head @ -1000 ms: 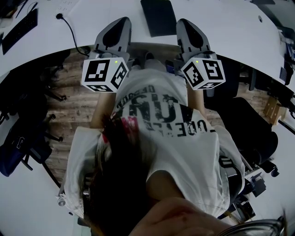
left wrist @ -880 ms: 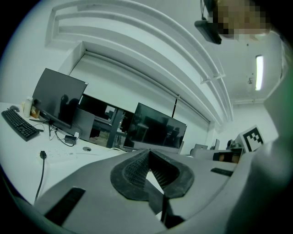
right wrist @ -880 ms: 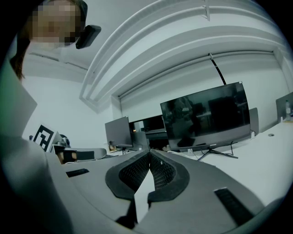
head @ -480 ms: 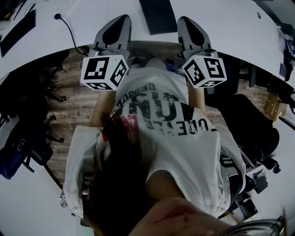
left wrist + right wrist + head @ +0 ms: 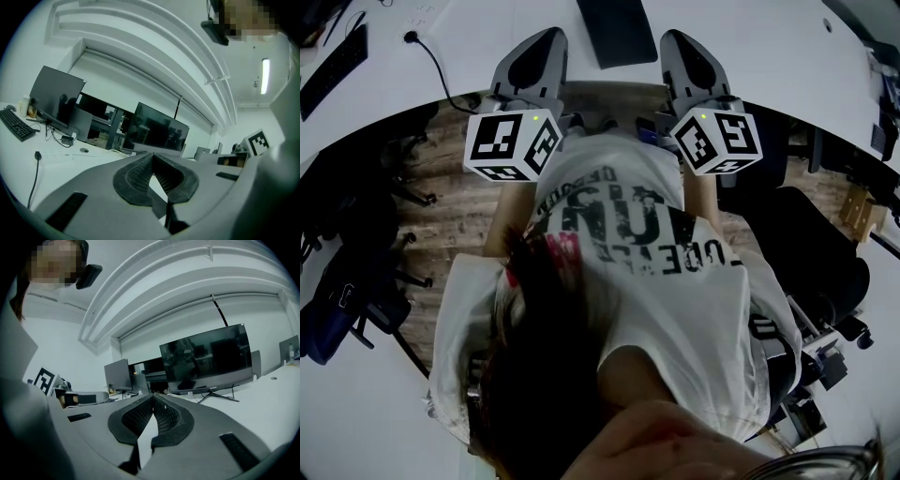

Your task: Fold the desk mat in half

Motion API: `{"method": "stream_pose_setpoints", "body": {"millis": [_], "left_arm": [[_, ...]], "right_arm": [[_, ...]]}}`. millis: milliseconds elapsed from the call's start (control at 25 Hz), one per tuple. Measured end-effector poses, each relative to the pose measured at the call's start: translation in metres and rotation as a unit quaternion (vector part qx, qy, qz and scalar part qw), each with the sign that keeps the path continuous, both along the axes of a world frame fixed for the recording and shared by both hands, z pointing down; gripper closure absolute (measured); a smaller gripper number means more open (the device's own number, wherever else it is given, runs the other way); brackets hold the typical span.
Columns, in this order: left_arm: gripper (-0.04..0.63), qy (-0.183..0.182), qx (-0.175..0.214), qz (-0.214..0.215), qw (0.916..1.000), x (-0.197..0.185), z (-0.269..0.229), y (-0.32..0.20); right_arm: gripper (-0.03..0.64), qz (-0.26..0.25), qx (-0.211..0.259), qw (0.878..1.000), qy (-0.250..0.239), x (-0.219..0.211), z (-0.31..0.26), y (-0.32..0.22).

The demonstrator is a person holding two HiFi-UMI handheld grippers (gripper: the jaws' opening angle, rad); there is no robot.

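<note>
The desk mat (image 5: 619, 31), a dark rectangle, lies flat on the white desk (image 5: 769, 56) at the top of the head view, between the two gripper noses. My left gripper (image 5: 546, 39) and right gripper (image 5: 677, 43) are held close to the person's chest, on either side of the printed white shirt (image 5: 628, 234), with their marker cubes toward the camera. Neither touches the mat. In the left gripper view the left gripper (image 5: 152, 157) has its ribbed pads together with nothing between them. The right gripper (image 5: 153, 397) looks the same in its own view.
A black cable with a plug (image 5: 439, 64) and a keyboard (image 5: 334, 64) lie on the desk at the left. Office chairs (image 5: 806, 253) stand over the wooden floor on both sides. Monitors (image 5: 206, 359) stand further back on the desks.
The desk and mat have slid slightly up in the head view. Both grippers stay near the chest with their jaws unchanged.
</note>
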State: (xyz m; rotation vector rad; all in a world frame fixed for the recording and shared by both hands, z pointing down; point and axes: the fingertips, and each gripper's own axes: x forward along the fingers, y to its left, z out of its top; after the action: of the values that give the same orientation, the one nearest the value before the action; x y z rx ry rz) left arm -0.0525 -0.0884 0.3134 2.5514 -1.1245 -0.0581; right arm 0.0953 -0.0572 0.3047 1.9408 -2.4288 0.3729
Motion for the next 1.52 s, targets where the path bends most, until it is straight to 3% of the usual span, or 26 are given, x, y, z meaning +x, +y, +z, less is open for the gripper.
{"method": "stream_pose_setpoints", "body": {"millis": [560, 1520], "left_arm": [[0.594, 0.001, 0.0, 0.008, 1.0, 0.013, -0.001, 0.002], [0.594, 0.0, 0.0, 0.001, 1.0, 0.001, 0.002, -0.007]], "right_arm": [[0.617, 0.012, 0.002, 1.0, 0.003, 0.015, -0.003, 0.005], [0.616, 0.024, 0.0, 1.0, 0.002, 0.011, 0.001, 0.0]]}}
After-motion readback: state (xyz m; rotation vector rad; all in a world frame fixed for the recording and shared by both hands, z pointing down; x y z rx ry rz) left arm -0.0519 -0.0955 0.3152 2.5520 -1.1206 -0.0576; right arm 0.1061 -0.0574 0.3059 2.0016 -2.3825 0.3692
